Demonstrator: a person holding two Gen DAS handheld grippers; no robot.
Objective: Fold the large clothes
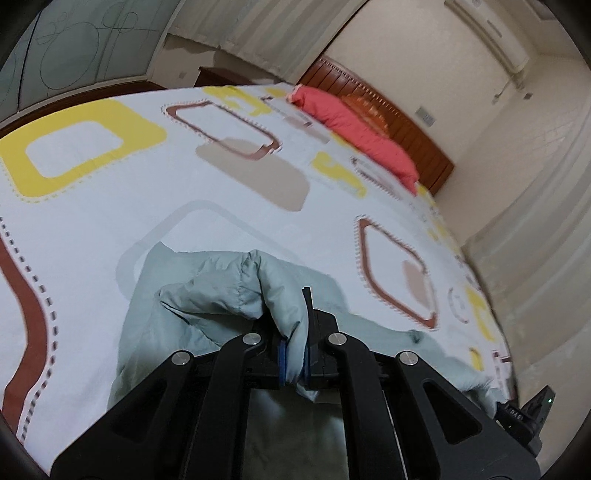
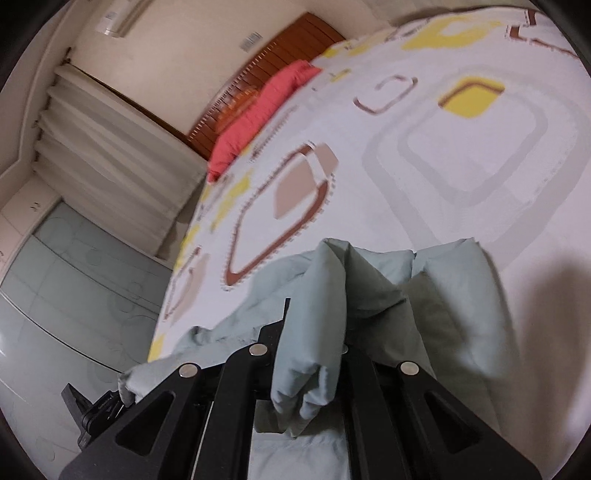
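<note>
A pale grey-green garment (image 1: 221, 288) lies bunched on the patterned bed sheet (image 1: 92, 229). My left gripper (image 1: 294, 332) is shut on a fold of it, the cloth pinched between the blue pads and draping forward over the fingers. In the right wrist view the same garment (image 2: 424, 288) spreads ahead, and my right gripper (image 2: 314, 350) is shut on a thick fold that hangs over and hides the fingertips. The other gripper shows at the low right of the left wrist view (image 1: 524, 413) and the low left of the right wrist view (image 2: 96, 410). Both views are motion-blurred.
A red pillow (image 1: 354, 129) lies against the wooden headboard (image 1: 406, 122) at the far end of the bed (image 2: 461, 155). Curtains (image 2: 110, 155) and a glass-fronted wardrobe (image 2: 74, 295) stand beside the bed. An air conditioner (image 1: 487, 33) hangs on the wall.
</note>
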